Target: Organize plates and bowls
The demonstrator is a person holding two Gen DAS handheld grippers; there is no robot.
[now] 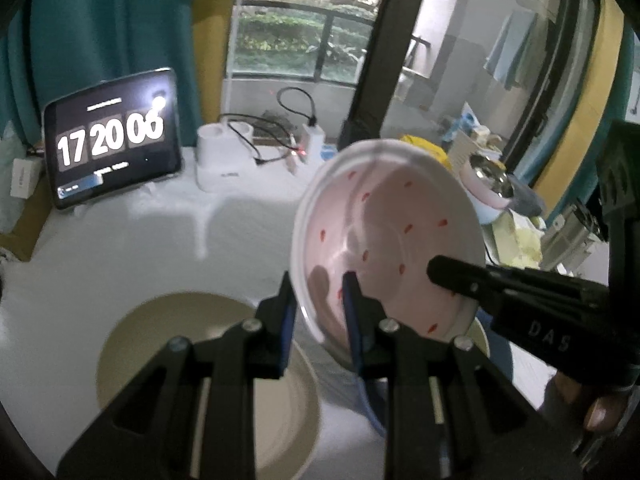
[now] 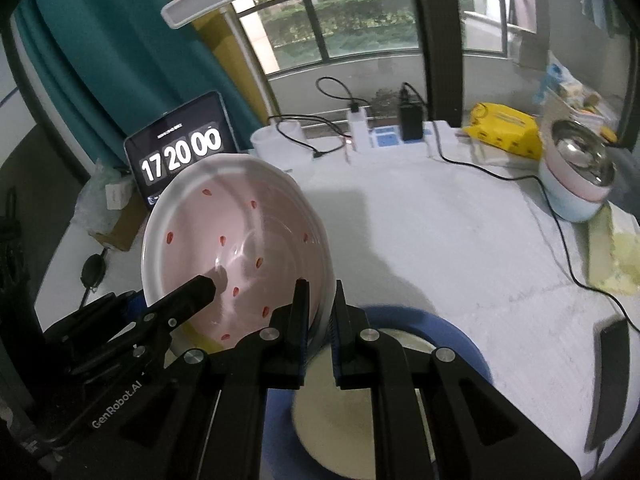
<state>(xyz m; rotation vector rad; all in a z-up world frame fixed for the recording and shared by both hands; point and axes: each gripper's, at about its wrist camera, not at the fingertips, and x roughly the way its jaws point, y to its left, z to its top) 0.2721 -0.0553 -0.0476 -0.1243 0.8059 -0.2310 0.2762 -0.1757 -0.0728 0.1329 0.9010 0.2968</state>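
A white plate with a pink centre and red flecks [image 1: 392, 232] is held tilted above the table; it also shows in the right wrist view [image 2: 236, 236]. My left gripper [image 1: 320, 316] is shut on its rim at one side. My right gripper [image 2: 320, 316] is shut on the rim at the other side; its finger [image 1: 460, 276] shows across the plate in the left view. A cream plate [image 1: 180, 344] lies on the table below left. Another cream plate [image 2: 360, 400] lies in a blue plate [image 2: 452, 336] under the right gripper.
A tablet clock [image 1: 112, 136] stands at the back left. A white holder [image 1: 224, 160], chargers and cables [image 2: 360, 124] line the back. A yellow pack [image 2: 504, 128], a steel-lined pot [image 2: 576, 172] and a dark phone [image 2: 608, 380] are at the right.
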